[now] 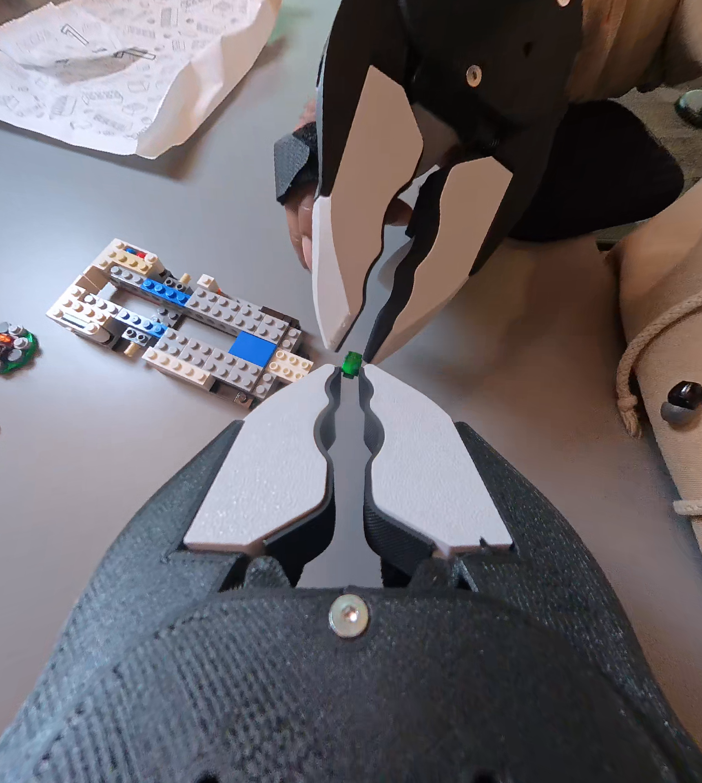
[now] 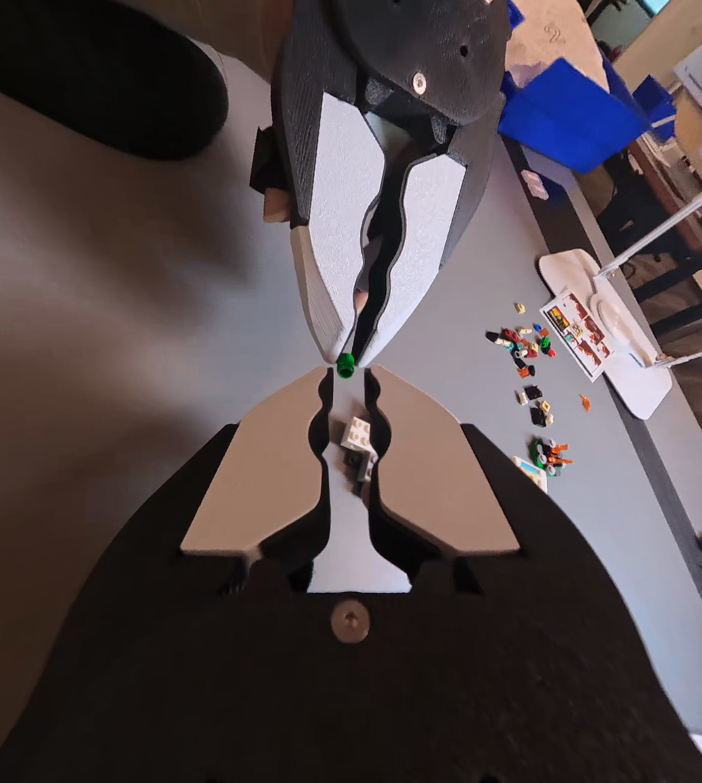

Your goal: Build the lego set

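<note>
Pinch at the extreme tips: left gripper (image 1: 349, 369) with jaws pressed on a small green round piece (image 1: 350, 363), aloft above the grey worktop (image 1: 86, 487), with very little pad on either side. Right gripper (image 2: 348, 373) tip to tip with it, jaws narrowly spread about the same piece, with a slit of worktop visible beside it, so no squeeze from that side.

Probable trouble: uneven contact from the right jaws, one pad meeting the piece first and twisting or levering it out of so shallow a hold. Equally, a sideways nudge between the two sets of tips, enough to flick something this small and round away.

Below, a white brick (image 2: 357, 432) and, just left, the half-built brick frame (image 1: 196, 322); far right, a scatter of tiny parts (image 2: 527, 343). Easy to lose a dropped piece among these, or over the worktop's near edge.
</note>
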The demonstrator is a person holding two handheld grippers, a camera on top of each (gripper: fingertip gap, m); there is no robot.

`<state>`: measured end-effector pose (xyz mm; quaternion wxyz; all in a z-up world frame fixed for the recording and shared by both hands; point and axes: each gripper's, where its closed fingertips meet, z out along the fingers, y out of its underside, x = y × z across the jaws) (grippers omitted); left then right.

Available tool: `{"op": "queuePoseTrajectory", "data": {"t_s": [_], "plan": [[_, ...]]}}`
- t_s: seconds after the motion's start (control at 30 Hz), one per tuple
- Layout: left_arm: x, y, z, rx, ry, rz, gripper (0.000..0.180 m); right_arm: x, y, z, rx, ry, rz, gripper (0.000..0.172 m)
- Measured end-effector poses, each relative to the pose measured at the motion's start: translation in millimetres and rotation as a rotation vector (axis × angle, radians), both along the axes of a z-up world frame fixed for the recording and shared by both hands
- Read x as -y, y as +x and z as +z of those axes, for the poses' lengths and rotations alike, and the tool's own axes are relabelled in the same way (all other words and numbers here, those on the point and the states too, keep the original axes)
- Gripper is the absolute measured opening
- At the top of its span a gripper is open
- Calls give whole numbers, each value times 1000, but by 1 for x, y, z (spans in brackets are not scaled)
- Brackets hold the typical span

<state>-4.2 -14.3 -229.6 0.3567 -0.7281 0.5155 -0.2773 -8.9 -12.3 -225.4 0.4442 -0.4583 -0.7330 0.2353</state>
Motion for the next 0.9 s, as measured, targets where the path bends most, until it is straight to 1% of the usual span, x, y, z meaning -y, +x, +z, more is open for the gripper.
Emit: {"op": "queuePoseTrajectory", "data": {"t_s": [0.07, 0.13, 0.17, 0.23, 0.47, 0.73, 0.8, 0.9], "plan": [[2, 1, 4, 23, 3, -2, 8, 2, -2, -1, 23, 12, 6, 14], [3, 1, 5, 12, 18, -10, 8, 2, -3, -1, 26, 18, 6, 13], [3, 0, 5, 9, 30, -8, 8, 2, -3, 0, 25, 18, 5, 9], [4, 1, 5, 14, 26, -11, 8, 3, -2, 0, 24, 14, 7, 8], [5, 5, 0, 29, 0, -28, 7, 4, 2, -2, 37, 17, -4, 10], [6, 7, -5, 23, -14, -48, 7, 7, 5, -7, 64, 27, 9, 8], [7, 8, -8, 22, -22, -50, 8, 7, 6, -10, 87, 0, 0, 8], [-5, 1, -14, -13, 16, -5, 16, -7, 19, -20, 162, -26, -68, 8]]}}
